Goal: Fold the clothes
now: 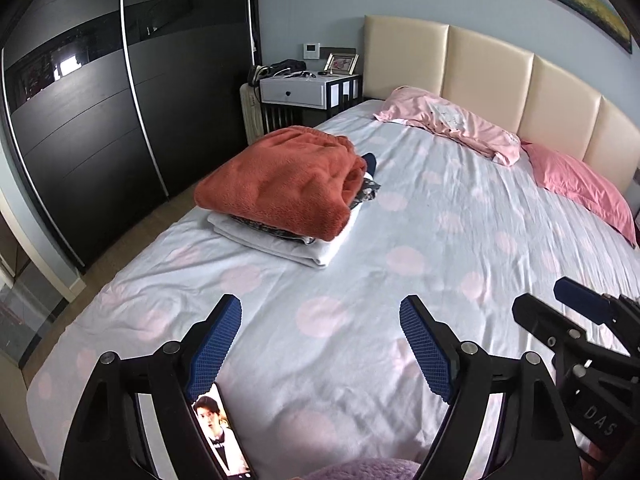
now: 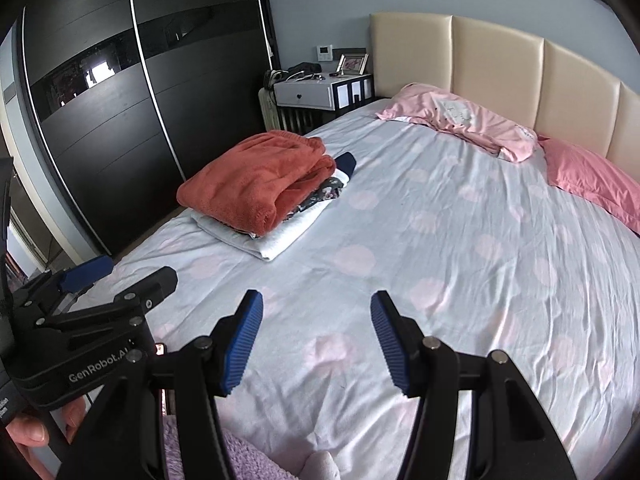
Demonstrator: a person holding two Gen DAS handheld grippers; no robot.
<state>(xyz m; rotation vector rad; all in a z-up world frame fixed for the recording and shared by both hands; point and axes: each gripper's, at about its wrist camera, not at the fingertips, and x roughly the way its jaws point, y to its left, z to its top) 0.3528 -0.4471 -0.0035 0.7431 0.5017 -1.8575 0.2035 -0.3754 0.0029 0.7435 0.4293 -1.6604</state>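
Now, claws: your left claw (image 1: 320, 344) and right claw (image 2: 316, 340) both gape, empty.
Stack: stack (image 1: 280, 196) looks done.
Next: pinch the purple fleece (image 2: 244, 460) by its edge.

Ahead of me spreads the bed (image 1: 440, 208) in its pale sheet with pink dots, a cream padded headboard (image 1: 488, 64) at one o'clock. Two pink pillows (image 1: 452, 124) lie against it. A white nightstand (image 1: 296, 90) with a framed photo (image 1: 342, 62) stands at twelve o'clock, the dark sliding wardrobe (image 1: 100, 100) at ten. A lit phone (image 1: 218, 432) lies at six.
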